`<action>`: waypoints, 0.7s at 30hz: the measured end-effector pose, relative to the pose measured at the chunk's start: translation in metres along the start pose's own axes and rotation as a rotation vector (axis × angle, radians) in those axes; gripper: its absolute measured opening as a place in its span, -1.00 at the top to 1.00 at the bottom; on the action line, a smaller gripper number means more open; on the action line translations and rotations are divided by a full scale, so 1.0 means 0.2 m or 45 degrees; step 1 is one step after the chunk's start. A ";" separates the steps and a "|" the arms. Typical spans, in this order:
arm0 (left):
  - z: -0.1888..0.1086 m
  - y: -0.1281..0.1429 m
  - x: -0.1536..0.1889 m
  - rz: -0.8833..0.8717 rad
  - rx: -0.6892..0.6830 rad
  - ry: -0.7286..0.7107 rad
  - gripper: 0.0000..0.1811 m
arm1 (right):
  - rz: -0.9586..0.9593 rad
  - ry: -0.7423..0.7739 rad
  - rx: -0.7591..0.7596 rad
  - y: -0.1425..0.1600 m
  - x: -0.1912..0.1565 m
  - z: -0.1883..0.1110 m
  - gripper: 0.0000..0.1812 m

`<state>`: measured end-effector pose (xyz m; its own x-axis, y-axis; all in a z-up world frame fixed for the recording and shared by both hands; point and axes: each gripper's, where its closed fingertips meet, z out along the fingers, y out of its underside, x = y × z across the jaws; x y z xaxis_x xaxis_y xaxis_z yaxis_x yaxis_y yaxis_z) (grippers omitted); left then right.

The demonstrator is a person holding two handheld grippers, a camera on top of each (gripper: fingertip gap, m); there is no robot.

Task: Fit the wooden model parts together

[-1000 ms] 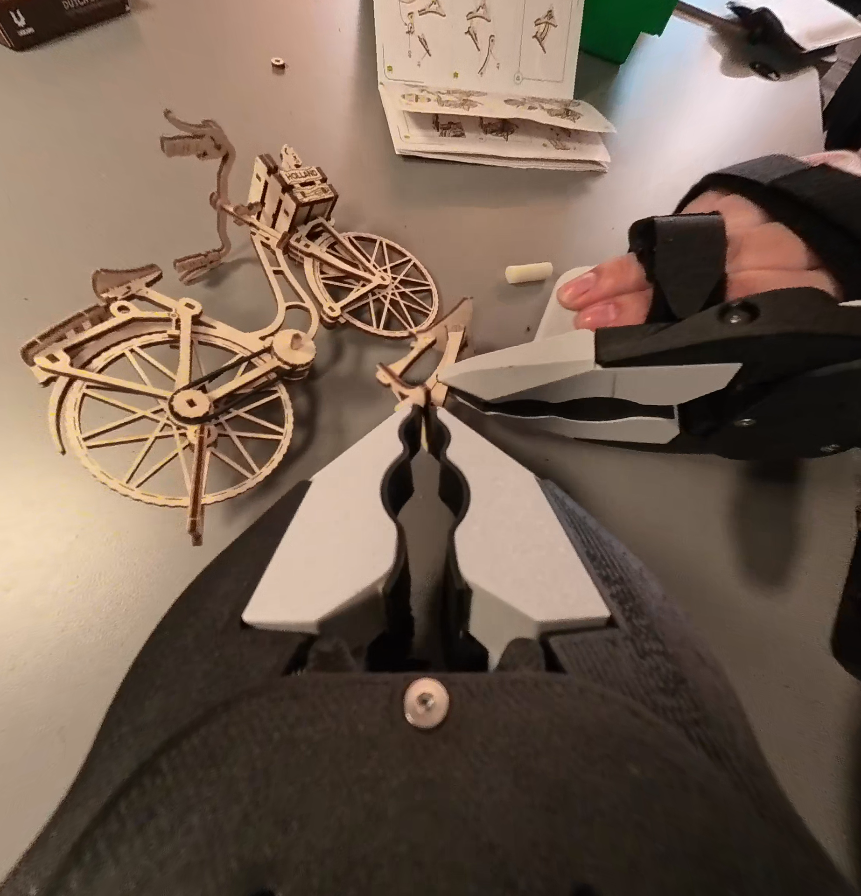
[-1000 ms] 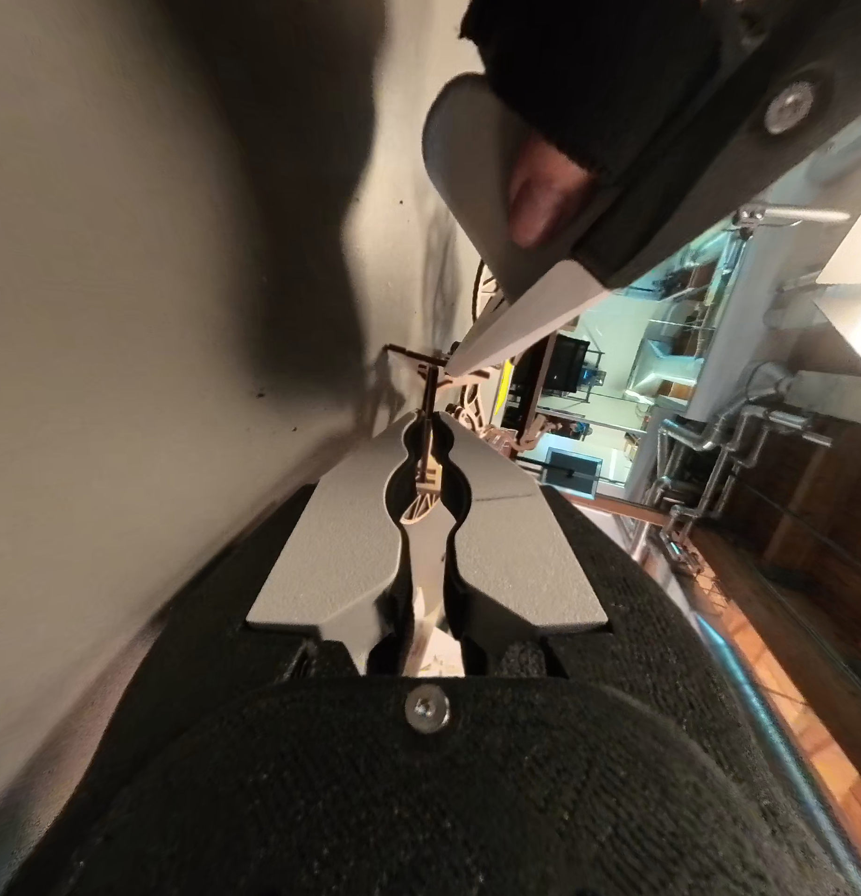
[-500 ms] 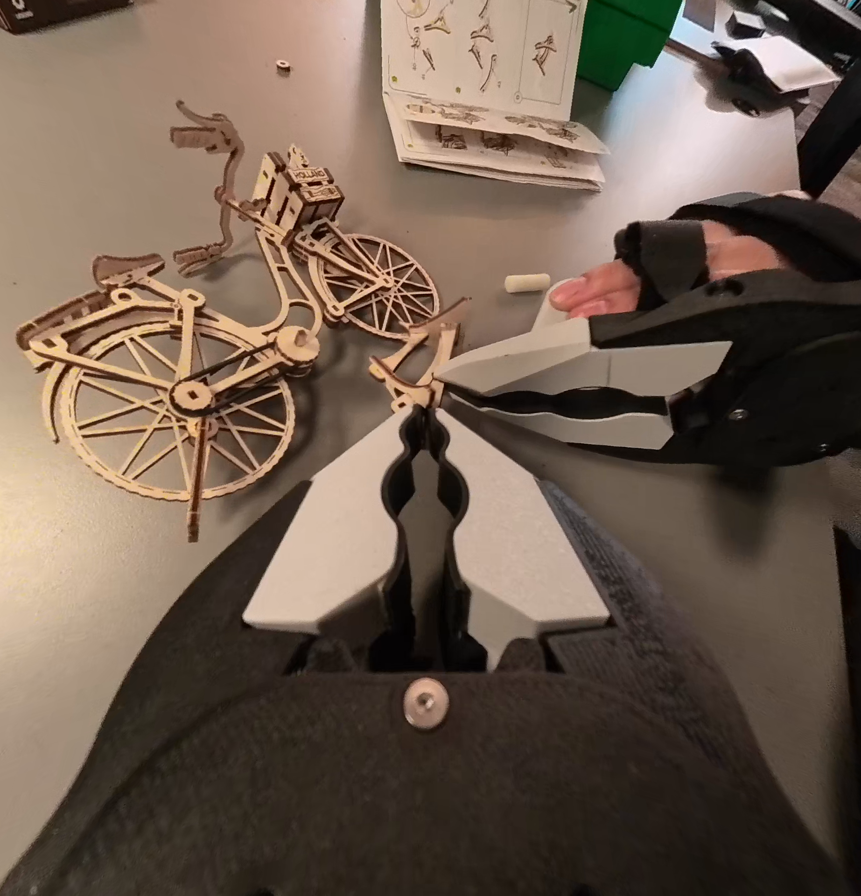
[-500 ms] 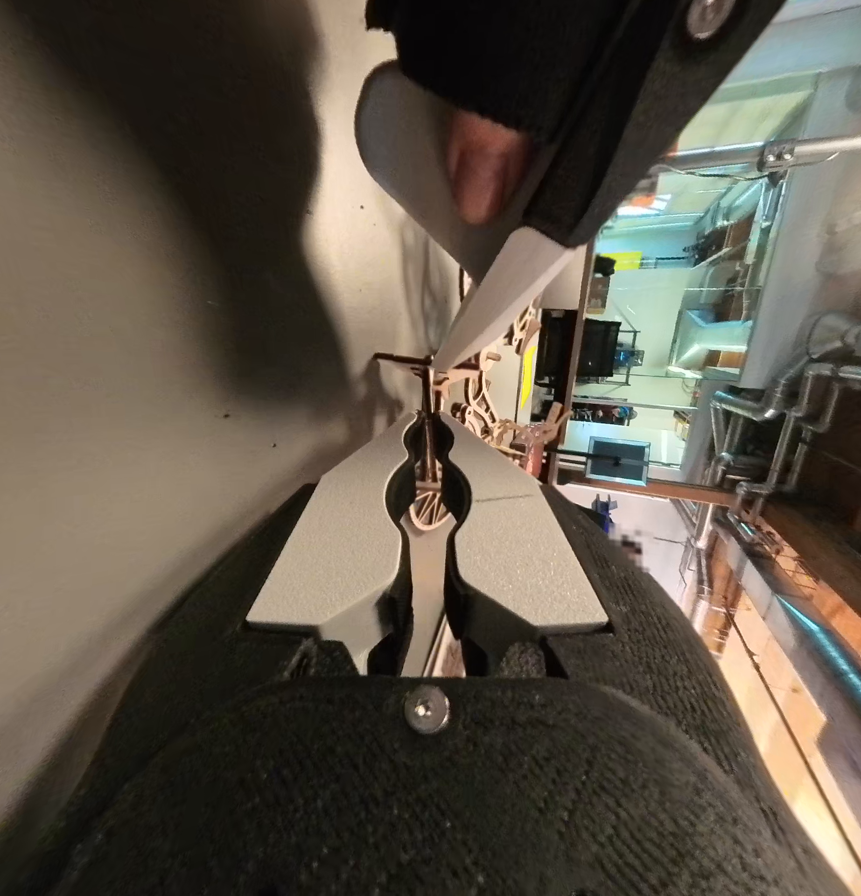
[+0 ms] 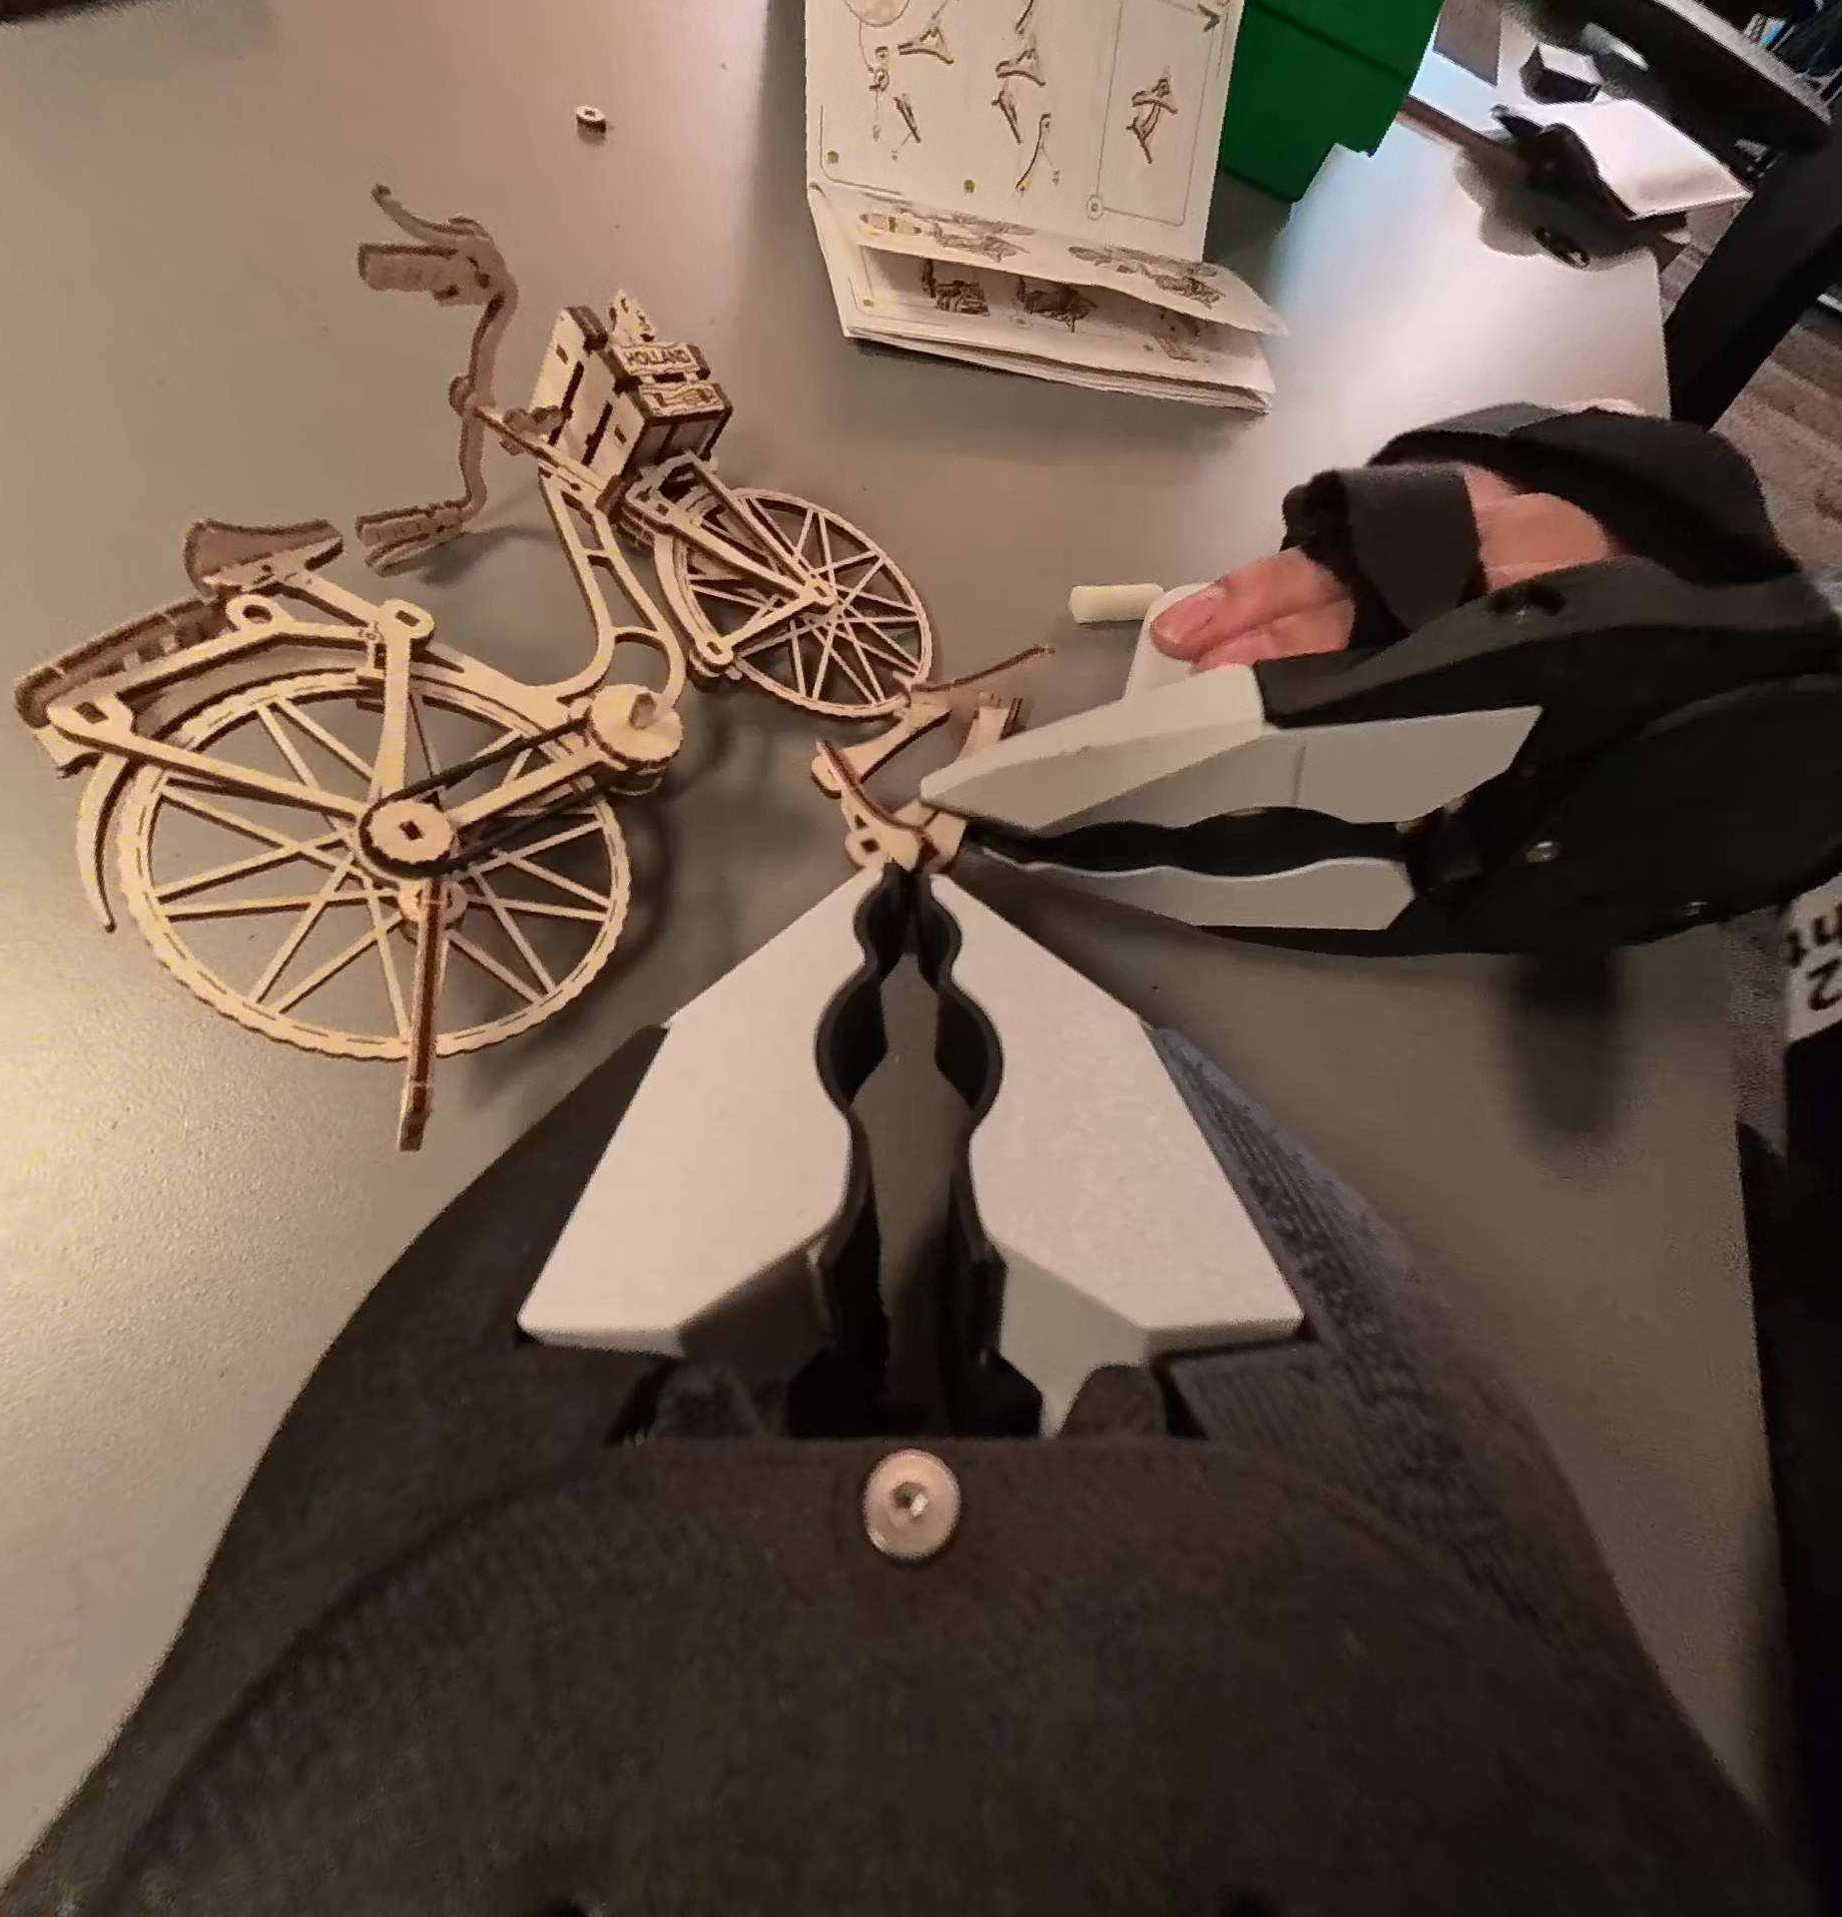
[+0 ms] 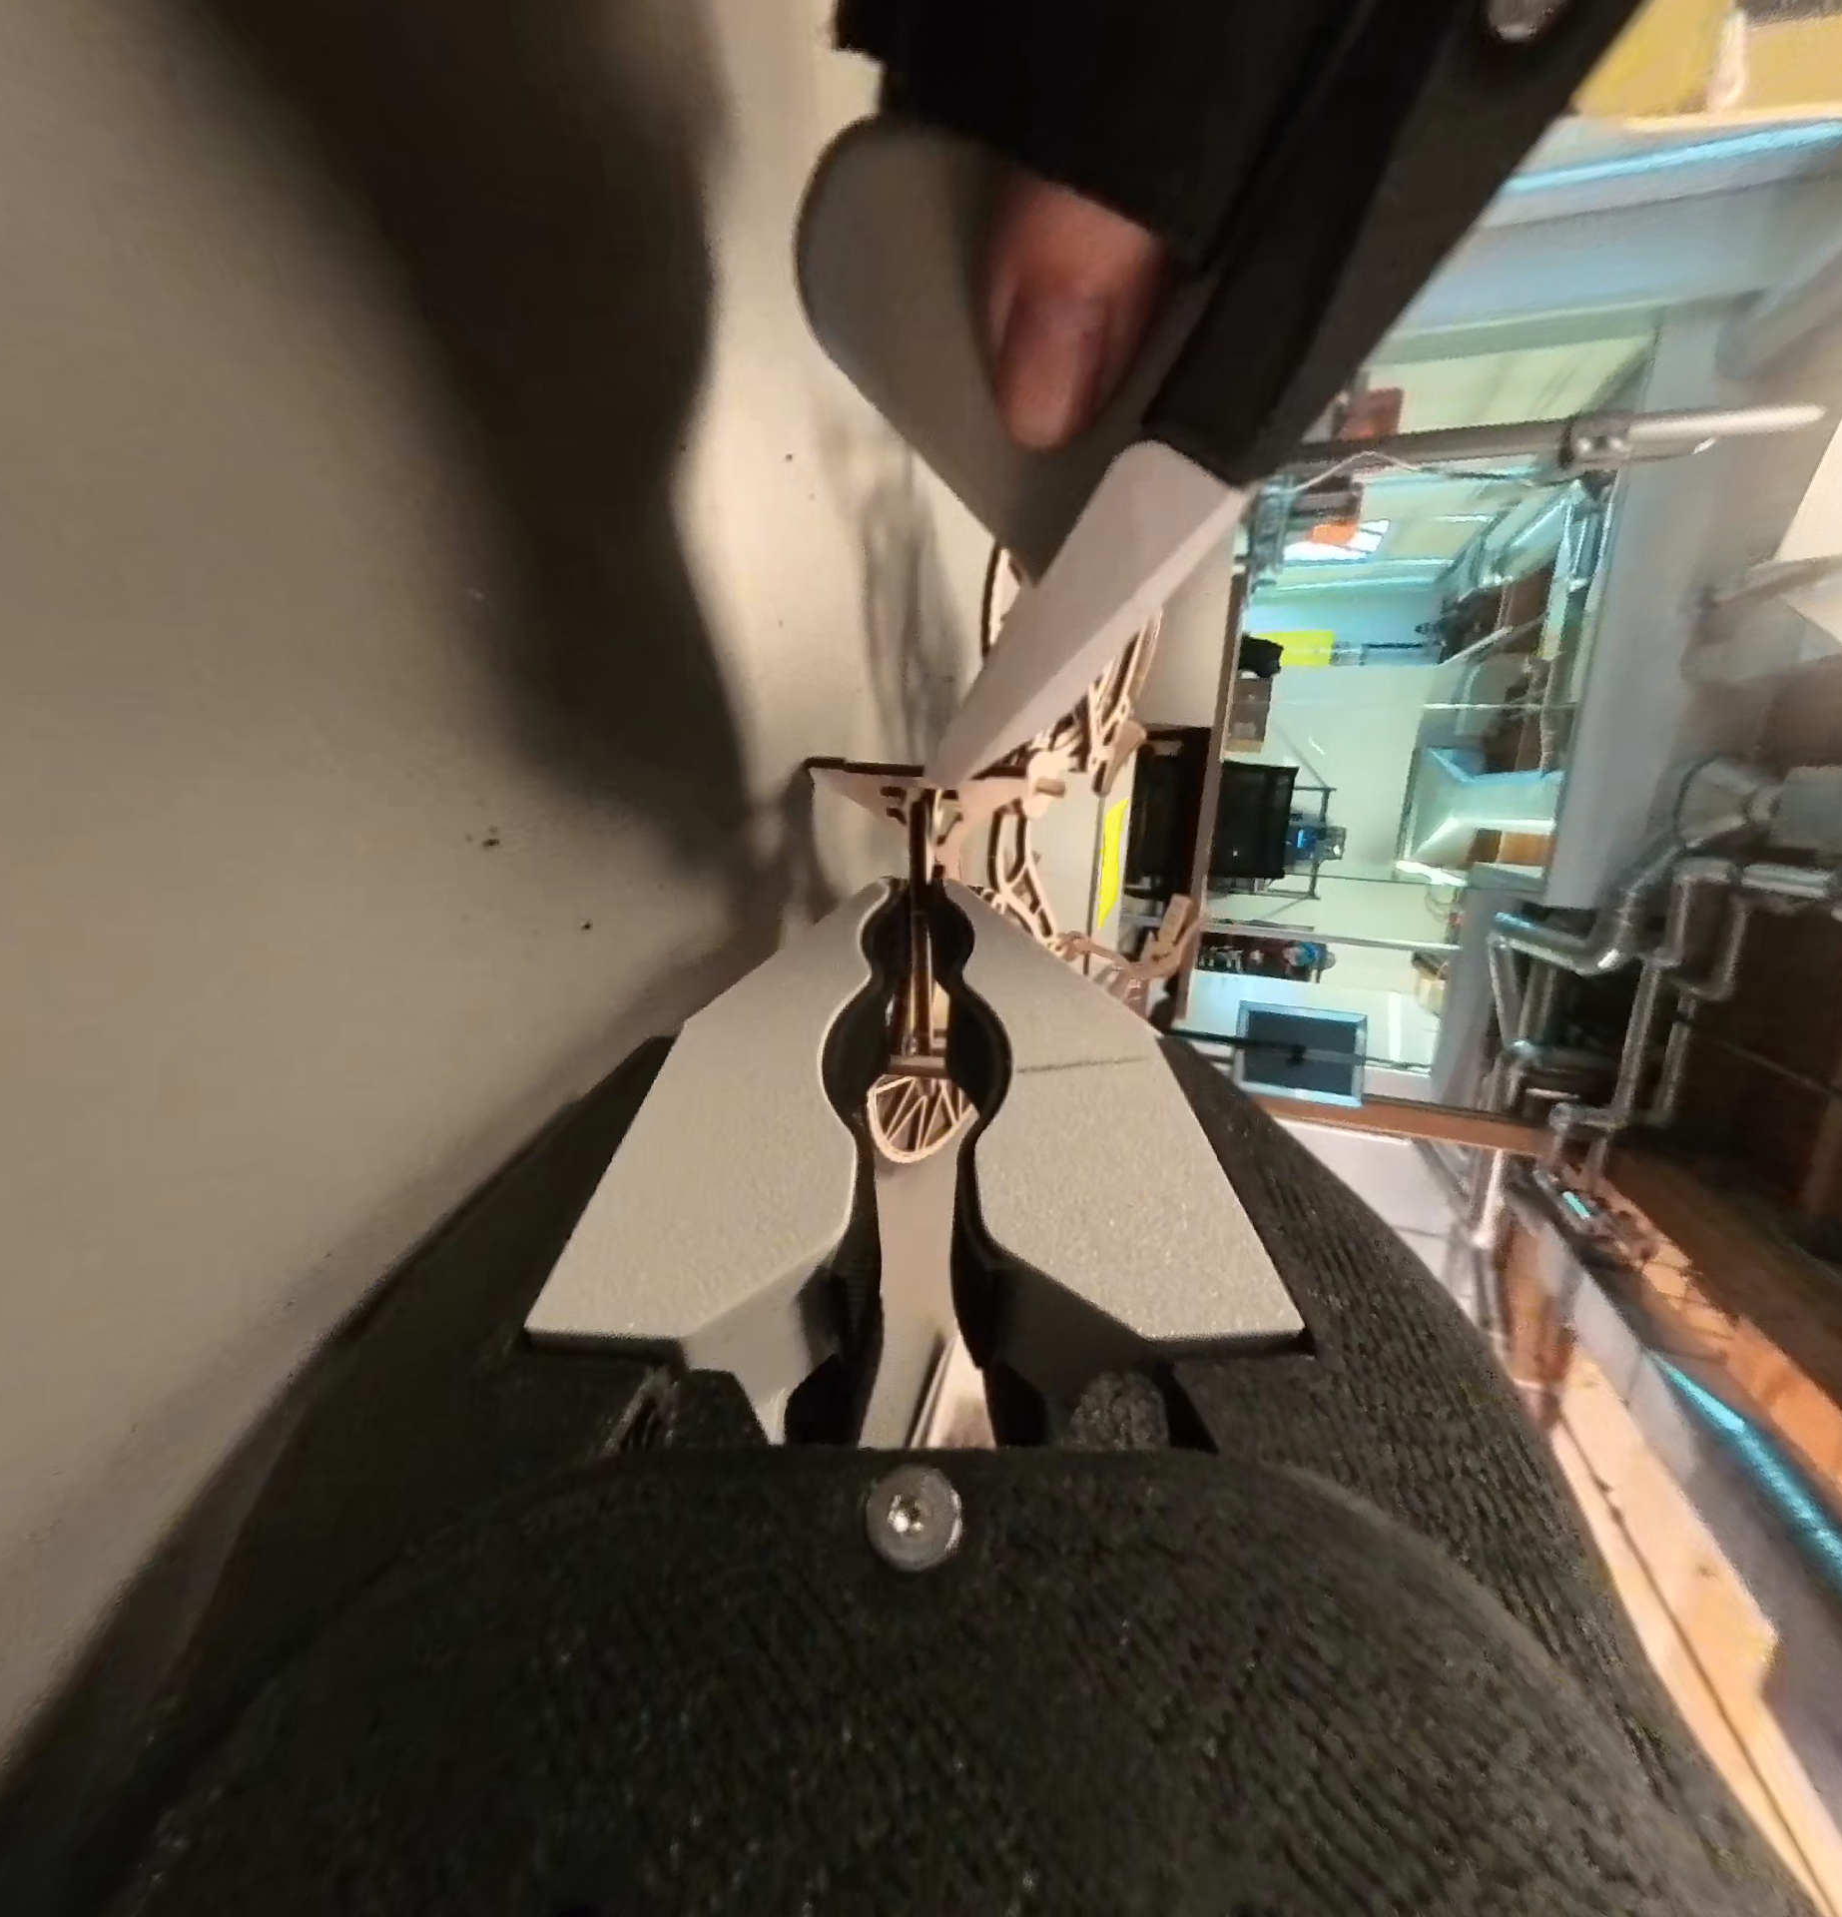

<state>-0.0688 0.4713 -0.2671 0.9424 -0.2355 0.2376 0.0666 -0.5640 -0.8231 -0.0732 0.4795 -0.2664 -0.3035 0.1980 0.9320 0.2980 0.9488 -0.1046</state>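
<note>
grey table (image 5: 221,1193), wooden floor (image 6: 1725,1400) (metal pipes (image 6: 1622,934) beyond)

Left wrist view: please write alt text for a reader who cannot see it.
Two grippers, left gripper and right gripper, pinch one small wooden part together above a grey table. A wooden bicycle model lies behind, left, and an instruction booklet farther back.

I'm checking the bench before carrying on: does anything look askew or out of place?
The wooden bicycle lies flat on its side, not upright; a small wooden ring sits stray near the table's far edge.
</note>
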 end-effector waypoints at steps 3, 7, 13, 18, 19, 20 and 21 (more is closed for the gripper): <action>0.00 0.00 0.00 -0.026 0.005 0.017 0.99 | 0.040 0.008 -0.034 0.01 0.02 0.01 0.99; 0.00 0.00 0.00 -0.049 0.009 0.031 0.99 | 0.010 0.018 -0.041 0.00 0.03 0.02 0.99; 0.00 0.00 0.00 -0.047 0.013 0.023 0.99 | 0.027 -0.038 0.002 -0.01 0.01 0.02 0.96; 0.00 -0.01 0.00 -0.043 0.013 0.017 0.99 | 0.003 -0.036 0.043 -0.03 0.00 0.01 0.93; 0.00 0.00 -0.01 -0.043 0.013 0.016 0.99 | -0.003 -0.036 0.056 -0.04 0.00 0.01 0.93; 0.00 0.00 -0.01 -0.042 0.013 0.016 0.99 | -0.007 -0.038 0.063 -0.04 0.00 0.01 0.93; 0.00 0.00 0.00 -0.041 0.013 0.017 0.99 | -0.012 -0.038 0.061 -0.04 0.00 0.01 0.93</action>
<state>-0.0696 0.4725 -0.2668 0.9352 -0.2281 0.2709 0.1001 -0.5634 -0.8201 -0.0769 0.4723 -0.2665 -0.3330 0.1952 0.9225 0.2512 0.9614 -0.1128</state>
